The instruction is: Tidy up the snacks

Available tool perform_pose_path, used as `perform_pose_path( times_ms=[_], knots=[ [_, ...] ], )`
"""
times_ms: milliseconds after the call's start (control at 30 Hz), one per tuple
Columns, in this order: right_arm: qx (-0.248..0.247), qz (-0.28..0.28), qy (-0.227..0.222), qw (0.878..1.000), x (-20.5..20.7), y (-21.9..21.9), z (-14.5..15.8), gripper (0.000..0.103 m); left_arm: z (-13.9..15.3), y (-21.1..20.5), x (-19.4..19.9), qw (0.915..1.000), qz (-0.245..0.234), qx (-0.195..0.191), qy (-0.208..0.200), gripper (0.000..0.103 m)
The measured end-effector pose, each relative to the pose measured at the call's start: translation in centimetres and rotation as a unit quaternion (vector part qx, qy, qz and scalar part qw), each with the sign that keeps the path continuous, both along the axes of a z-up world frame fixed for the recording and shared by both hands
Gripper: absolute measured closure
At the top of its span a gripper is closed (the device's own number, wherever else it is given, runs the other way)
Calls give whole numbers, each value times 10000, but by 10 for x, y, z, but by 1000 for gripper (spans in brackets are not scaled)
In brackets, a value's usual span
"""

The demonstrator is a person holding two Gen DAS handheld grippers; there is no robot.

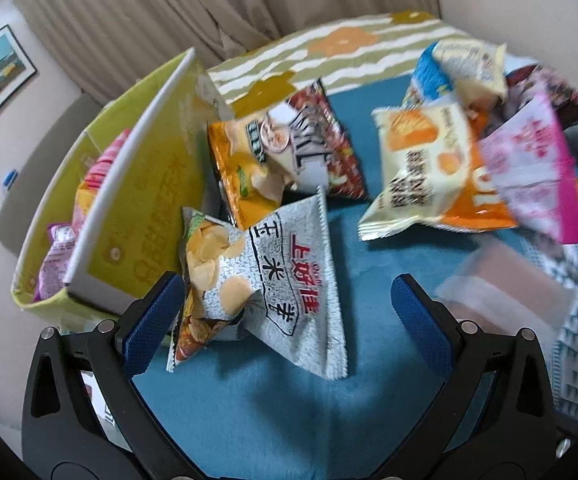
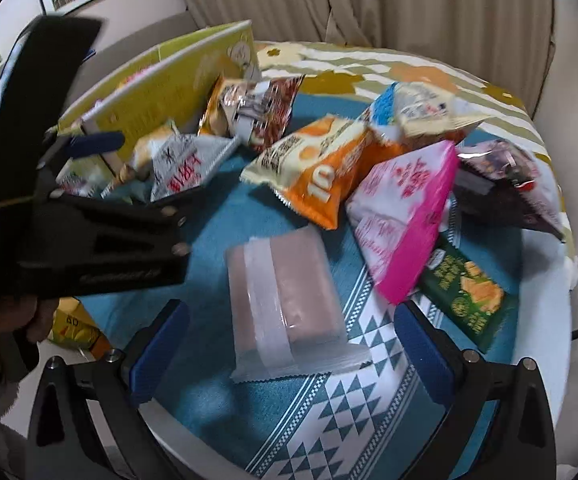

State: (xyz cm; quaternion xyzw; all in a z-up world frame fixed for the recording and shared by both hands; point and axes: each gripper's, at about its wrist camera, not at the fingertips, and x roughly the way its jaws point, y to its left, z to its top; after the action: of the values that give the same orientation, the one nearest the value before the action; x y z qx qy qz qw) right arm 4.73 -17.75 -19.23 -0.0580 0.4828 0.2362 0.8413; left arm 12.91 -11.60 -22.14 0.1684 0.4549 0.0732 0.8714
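Observation:
My left gripper (image 1: 285,308) is open over the blue cloth, its jaws on either side of a white chip bag with red lettering (image 1: 273,280); the left pad touches the bag's edge. A yellow-green box (image 1: 137,208) at the left holds several snack packs. My right gripper (image 2: 289,336) is open, its jaws on either side of a clear-wrapped pinkish-brown pack (image 2: 285,296) lying flat. An orange-and-cream bag (image 2: 317,160), a pink bag (image 2: 405,208) and a green packet (image 2: 469,296) lie beyond it. The left gripper shows at the left of the right wrist view (image 2: 101,168).
An orange chip bag (image 1: 249,172) and a red-patterned bag (image 1: 321,140) lean by the box. A dark purple bag (image 2: 509,184) and a blue-and-cream bag (image 2: 417,108) lie at the far right. The table edge curves at the right. Curtains hang behind.

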Motion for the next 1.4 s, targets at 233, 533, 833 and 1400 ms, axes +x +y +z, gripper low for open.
perform_pose_path(
  times_ms=[233,533,833,1400],
  knots=[
    [-125,253,48,9996,6,16,-15,1,-21,6,14,9994,165,216,222,1],
    [-317,489,-27,9983,15,32,-22,1,-27,22,24,9989,270,89,367,23],
    [-360,388,67,9986,21,33,-28,2,-24,31,27,9990,269,-132,341,37],
    [-576,388,197,9974,15,38,-40,43,-14,29,7,9985,98,-382,366,38]
  ],
)
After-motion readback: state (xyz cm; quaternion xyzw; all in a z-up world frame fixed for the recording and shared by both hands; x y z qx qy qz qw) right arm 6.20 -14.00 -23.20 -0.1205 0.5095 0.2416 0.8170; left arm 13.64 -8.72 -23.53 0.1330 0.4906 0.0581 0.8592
